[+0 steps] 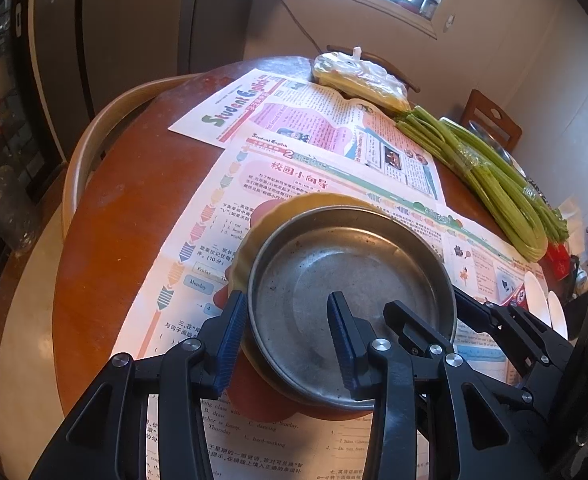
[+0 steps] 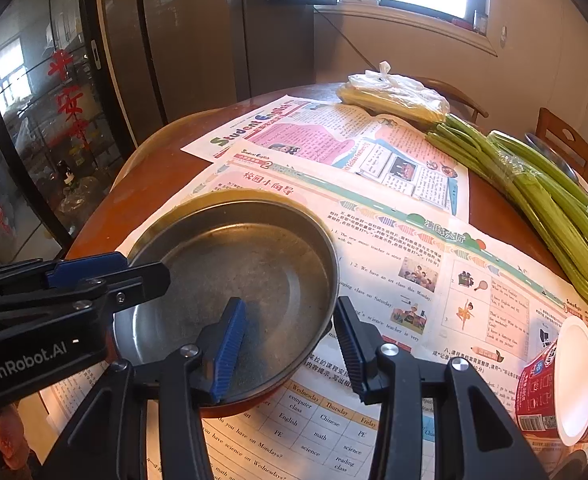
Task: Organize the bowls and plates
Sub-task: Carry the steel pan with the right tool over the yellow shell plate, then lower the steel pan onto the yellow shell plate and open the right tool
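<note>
Grippers, left (image 1: 290, 344) and right (image 2: 290, 350), each straddle the round steel pan's (image 2: 246, 264) rim, seemingly steadying it atop a yellow plate (image 1: 250, 236), grip uncertain.

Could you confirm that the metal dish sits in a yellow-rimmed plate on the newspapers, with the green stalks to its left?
Not quite: the green stalks lie to its right, as the right wrist view shows. The metal dish does sit in the yellow-rimmed plate on the newspapers.
</note>
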{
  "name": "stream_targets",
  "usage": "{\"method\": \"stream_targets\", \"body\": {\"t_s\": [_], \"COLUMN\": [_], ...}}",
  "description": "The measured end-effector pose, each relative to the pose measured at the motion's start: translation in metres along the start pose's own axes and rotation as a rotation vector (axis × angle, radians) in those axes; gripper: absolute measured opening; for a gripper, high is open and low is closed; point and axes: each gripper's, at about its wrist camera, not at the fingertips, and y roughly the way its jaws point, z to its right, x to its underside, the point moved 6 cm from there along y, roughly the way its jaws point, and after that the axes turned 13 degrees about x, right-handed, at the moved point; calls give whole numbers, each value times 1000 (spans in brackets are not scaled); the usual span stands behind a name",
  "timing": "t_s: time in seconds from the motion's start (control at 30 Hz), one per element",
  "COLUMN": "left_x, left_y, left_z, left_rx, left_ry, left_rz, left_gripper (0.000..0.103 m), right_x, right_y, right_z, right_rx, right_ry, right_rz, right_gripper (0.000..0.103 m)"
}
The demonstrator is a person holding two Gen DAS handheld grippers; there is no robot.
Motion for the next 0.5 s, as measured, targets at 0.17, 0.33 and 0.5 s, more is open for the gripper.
{"method": "stream_targets", "body": {"t_s": [0.17, 0.33, 0.5], "left_x": [0, -3, -7], "left_y": [-7, -17, -28], "left_z": [1, 2, -6], "left_rx": [5, 7, -14], "left_ry": [-4, -4, -24], "left_rz": [14, 42, 64], "left_gripper": [43, 43, 54], "right_x": [0, -2, -2], "right_y": [-2, -9, -20], "right_z": [2, 8, 15], "right_rx": [-12, -19, -30], "right_ry": [16, 38, 65], "right_rz": [3, 22, 46], "right_gripper": [46, 46, 52]}}
